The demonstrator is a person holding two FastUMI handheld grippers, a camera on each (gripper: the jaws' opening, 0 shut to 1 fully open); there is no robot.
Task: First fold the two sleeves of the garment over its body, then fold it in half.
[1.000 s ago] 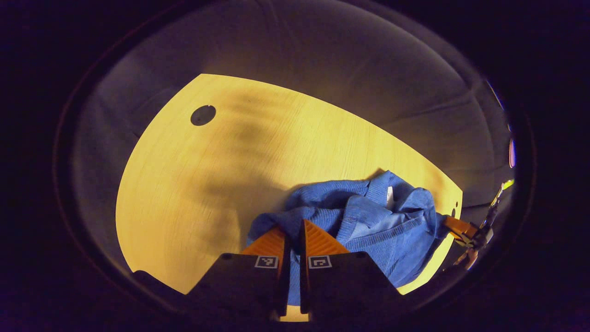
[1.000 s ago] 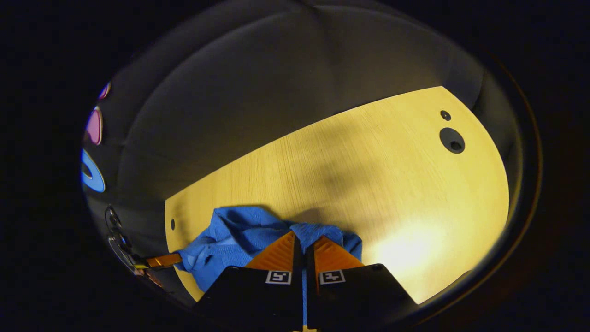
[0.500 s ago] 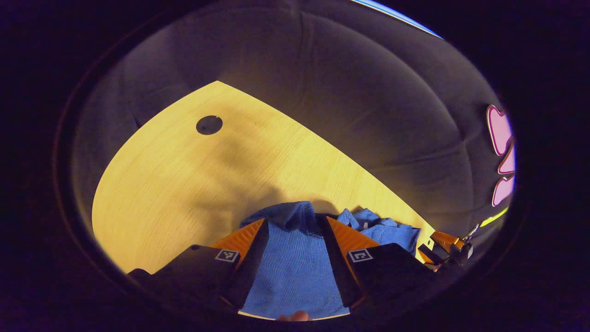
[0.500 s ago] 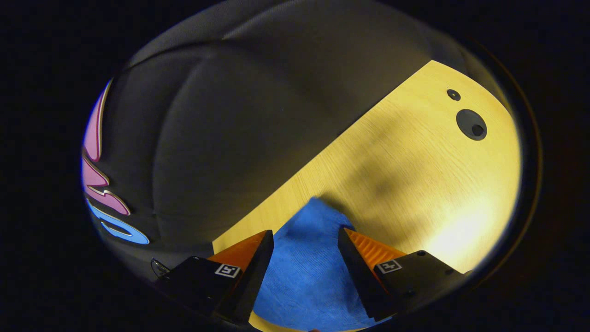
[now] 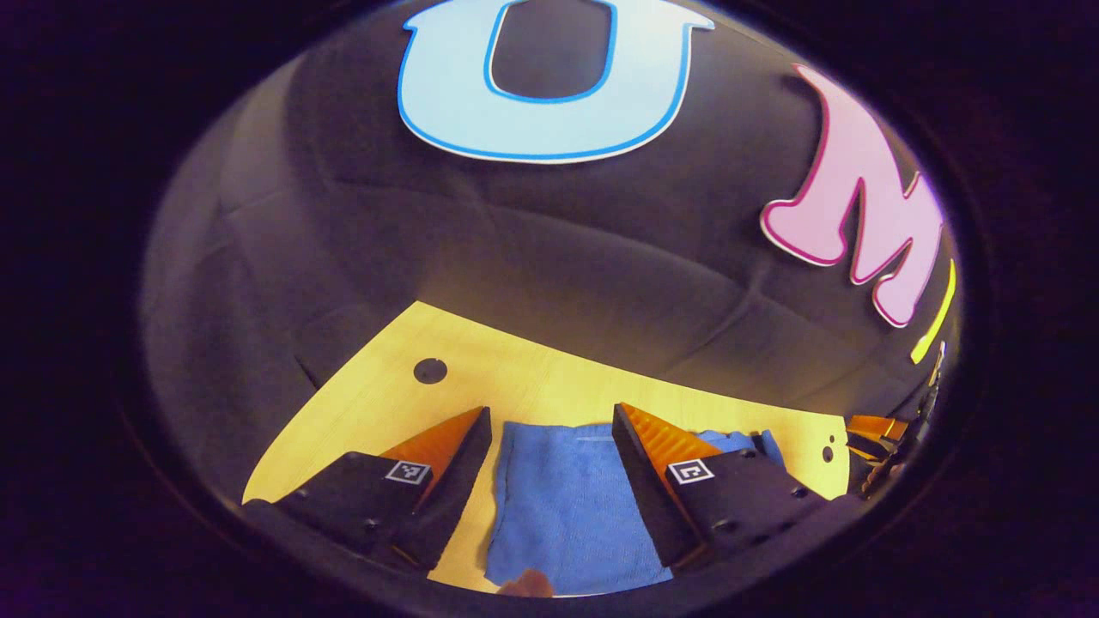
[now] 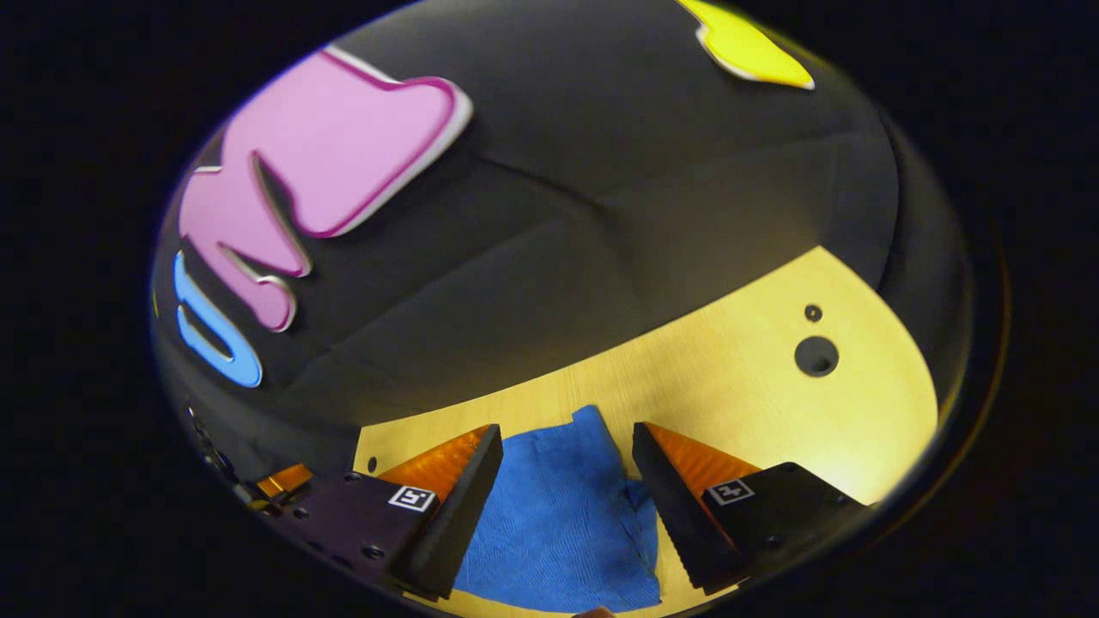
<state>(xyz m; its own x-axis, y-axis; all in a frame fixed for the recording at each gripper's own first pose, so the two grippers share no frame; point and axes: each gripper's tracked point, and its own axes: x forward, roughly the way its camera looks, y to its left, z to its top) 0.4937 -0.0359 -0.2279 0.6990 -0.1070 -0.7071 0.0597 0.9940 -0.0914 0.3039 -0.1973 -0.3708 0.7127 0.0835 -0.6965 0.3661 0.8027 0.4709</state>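
The blue knit garment [image 5: 558, 506] lies flat on the pale wooden table [image 5: 378, 403], seen between my fingers in the left gripper view. My left gripper [image 5: 549, 425] is open above it, fingers spread and not touching the cloth. In the right gripper view the garment [image 6: 558, 515] shows a folded corner pointing away, and my right gripper [image 6: 562, 438] stands open over it. The right gripper's tips [image 5: 871, 429] peek in at the far right of the left gripper view; the left gripper's tip [image 6: 288, 481] shows at the lower left of the right gripper view.
A round dark hole [image 5: 430, 371] sits in the table near its far left corner, and another hole [image 6: 816, 355] with a smaller one beside it lies at the far right. The black cloth wall rises just behind the table. A fingertip [image 5: 525, 585] shows at the bottom edge.
Both grippers went from shut on the bunched garment to open, letting it go. They then tilted up and drew back, so the wall now takes up most of each view and the garment lies flat.
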